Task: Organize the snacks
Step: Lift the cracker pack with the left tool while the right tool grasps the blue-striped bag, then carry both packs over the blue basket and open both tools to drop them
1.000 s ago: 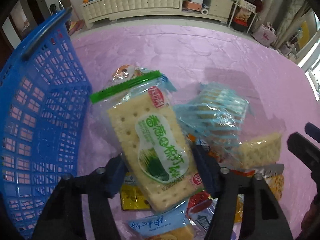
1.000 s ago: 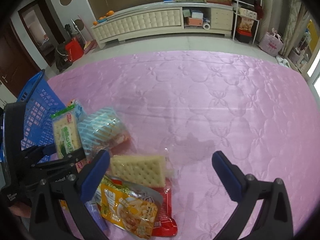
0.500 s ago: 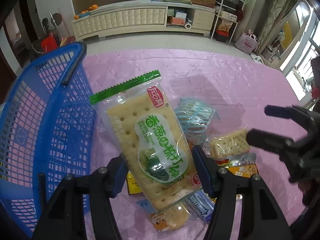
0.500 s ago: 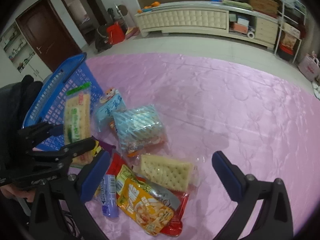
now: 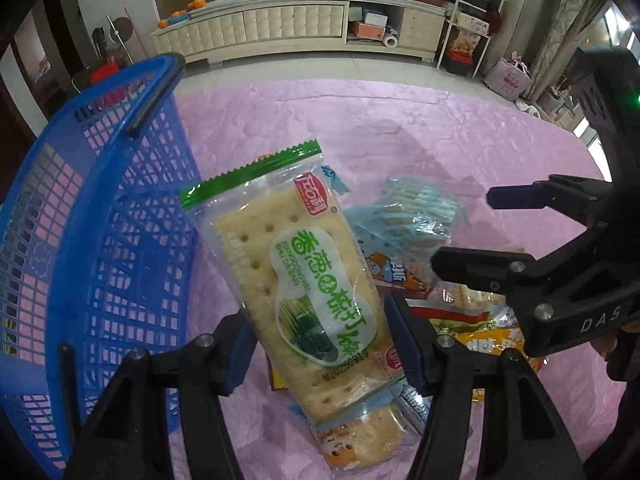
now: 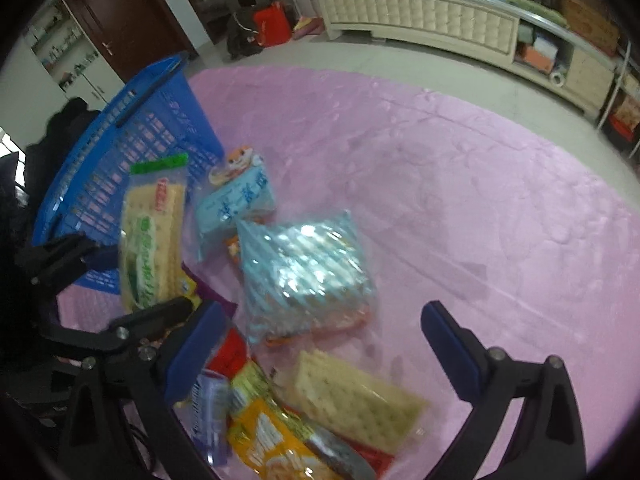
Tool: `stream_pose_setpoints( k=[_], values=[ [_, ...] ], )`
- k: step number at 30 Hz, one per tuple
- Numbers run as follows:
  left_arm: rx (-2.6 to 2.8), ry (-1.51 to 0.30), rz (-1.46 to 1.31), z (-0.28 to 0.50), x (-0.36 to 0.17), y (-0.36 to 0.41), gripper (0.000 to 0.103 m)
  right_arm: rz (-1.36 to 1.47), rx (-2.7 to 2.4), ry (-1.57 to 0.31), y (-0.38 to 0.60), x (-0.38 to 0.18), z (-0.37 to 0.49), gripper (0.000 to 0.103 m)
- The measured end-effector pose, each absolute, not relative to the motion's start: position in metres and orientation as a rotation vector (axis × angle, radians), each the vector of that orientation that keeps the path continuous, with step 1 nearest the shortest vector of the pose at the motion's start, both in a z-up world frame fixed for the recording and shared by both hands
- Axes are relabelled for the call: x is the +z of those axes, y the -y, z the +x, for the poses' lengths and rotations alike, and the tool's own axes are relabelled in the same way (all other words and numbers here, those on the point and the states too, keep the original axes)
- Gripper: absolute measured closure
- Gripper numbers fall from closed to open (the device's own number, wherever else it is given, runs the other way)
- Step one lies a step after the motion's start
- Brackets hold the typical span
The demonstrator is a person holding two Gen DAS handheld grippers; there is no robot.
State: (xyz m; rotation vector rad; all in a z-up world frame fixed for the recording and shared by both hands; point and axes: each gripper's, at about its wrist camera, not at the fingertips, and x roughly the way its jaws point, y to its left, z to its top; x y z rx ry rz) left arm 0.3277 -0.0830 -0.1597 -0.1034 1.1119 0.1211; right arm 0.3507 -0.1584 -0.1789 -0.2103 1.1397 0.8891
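Observation:
My left gripper is shut on a green-topped cracker pack and holds it in the air beside the blue basket. The same pack and basket show at the left of the right wrist view. My right gripper is open and empty above the snack pile: a light blue wafer bag, a plain cracker pack, a yellow bag and a blue cartoon pack. It also shows at the right of the left wrist view.
All lies on a pink quilted cover. A cream cabinet stands across the floor at the back. A small purple-blue pack lies by my right gripper's left finger.
My left gripper has lifted the green cracker pack higher, still beside the basket. My right gripper has moved left and forward over the snack pile and has stayed open.

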Motion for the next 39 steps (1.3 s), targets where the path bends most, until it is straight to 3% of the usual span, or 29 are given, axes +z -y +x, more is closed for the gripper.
stream_pose_setpoints(
  k=[3, 8, 13, 26, 39],
  values=[
    [0.123, -1.113, -0.097, 0.330, -0.163, 0.085, 0.044, -0.193, 0.925, -1.157, 0.151, -0.186, 0.358, 0.007],
    [0.111, -1.101, -0.089, 0.333, -0.163, 0.089, 0.044, -0.168, 0.990, -1.196, 0.141, -0.201, 0.370, 0.026],
    [0.101, -1.084, -0.084, 0.328, -0.159, 0.090, 0.044, -0.211, 0.966, -1.119, 0.145, -0.190, 0.357, 0.036],
    [0.010, -0.945, -0.051, 0.281, -0.099, 0.093, 0.044, -0.184, 0.776, -1.018, 0.178, -0.123, 0.305, 0.038],
    [-0.009, -0.790, 0.049, 0.228, -0.024, 0.046, 0.044, -0.117, 0.702, -0.856, 0.168, -0.040, 0.255, 0.038]
  ],
)
